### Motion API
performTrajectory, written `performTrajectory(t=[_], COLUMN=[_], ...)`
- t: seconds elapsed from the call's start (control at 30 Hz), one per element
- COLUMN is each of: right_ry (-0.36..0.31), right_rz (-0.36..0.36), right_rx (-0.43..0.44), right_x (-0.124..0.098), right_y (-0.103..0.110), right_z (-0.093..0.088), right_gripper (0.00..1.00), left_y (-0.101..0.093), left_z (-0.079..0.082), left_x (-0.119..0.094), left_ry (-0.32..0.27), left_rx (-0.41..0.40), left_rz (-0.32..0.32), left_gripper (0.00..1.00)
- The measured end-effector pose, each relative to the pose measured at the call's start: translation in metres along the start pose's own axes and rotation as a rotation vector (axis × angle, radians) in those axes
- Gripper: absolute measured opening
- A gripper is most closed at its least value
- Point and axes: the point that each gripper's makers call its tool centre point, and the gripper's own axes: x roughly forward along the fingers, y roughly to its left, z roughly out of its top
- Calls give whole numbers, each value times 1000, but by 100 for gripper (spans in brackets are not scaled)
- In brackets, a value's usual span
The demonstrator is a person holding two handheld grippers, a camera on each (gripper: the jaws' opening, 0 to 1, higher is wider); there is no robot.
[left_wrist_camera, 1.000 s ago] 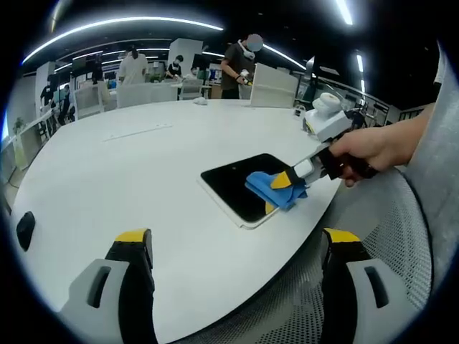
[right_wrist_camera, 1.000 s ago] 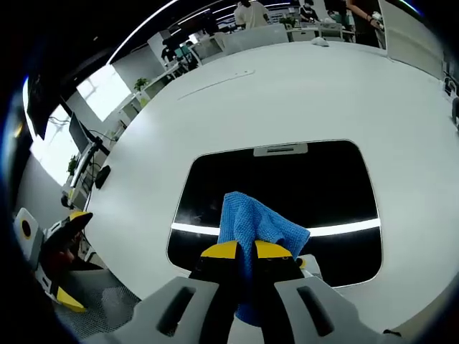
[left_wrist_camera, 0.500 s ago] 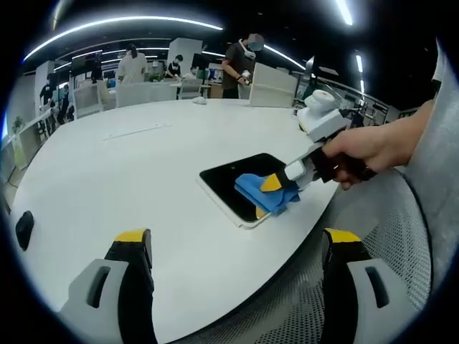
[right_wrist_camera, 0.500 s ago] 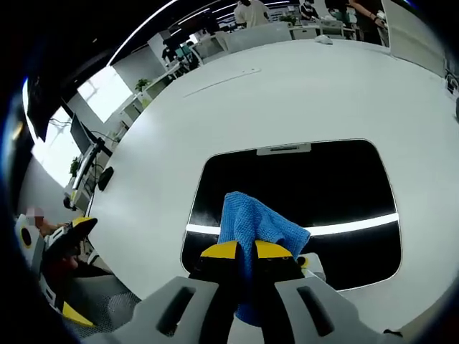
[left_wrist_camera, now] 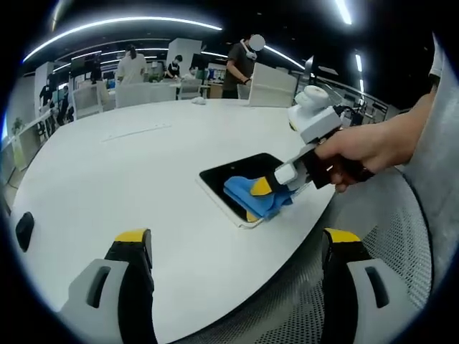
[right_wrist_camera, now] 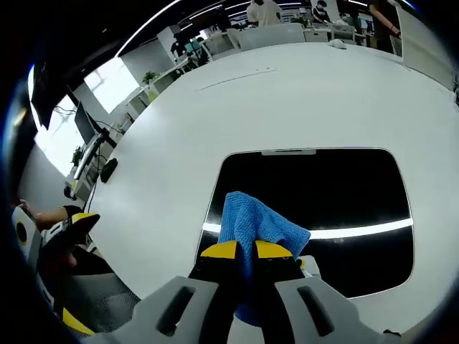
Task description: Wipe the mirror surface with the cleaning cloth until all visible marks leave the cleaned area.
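Note:
A dark rectangular mirror (right_wrist_camera: 315, 208) lies flat on the white table (right_wrist_camera: 215, 122); the left gripper view has the mirror (left_wrist_camera: 229, 174) near the table's right edge. My right gripper (right_wrist_camera: 245, 250) is shut on a blue cleaning cloth (right_wrist_camera: 252, 222) and presses it onto the mirror's near left part. The left gripper view catches that right gripper (left_wrist_camera: 259, 188), held by a hand, with the cloth (left_wrist_camera: 247, 195) on the mirror. My left gripper (left_wrist_camera: 237, 247) is open, its yellow-tipped jaws wide apart, over the near table edge, well short of the mirror.
A mesh chair (left_wrist_camera: 387, 236) sits at the table's right side. Several people (left_wrist_camera: 240, 61) stand by desks and white partitions (left_wrist_camera: 272, 86) at the back. A thin white strip (right_wrist_camera: 233, 77) lies on the far table. A small black thing (left_wrist_camera: 25, 229) sits at the left edge.
My right gripper has slid the cloth leftward across the mirror, toward its near left end. The left gripper has stayed where it was.

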Motion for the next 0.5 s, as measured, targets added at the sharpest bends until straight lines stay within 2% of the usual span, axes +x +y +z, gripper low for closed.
performTrajectory(t=[0.5], right_ry=[2], right_rz=[8], right_rx=[-4], right_x=[8], right_y=[14], right_z=[3], right_gripper=[2], left_y=[1], left_z=[1], left_x=[-1], left_ry=[0], left_rx=[0], left_rz=[9], left_gripper=[97])
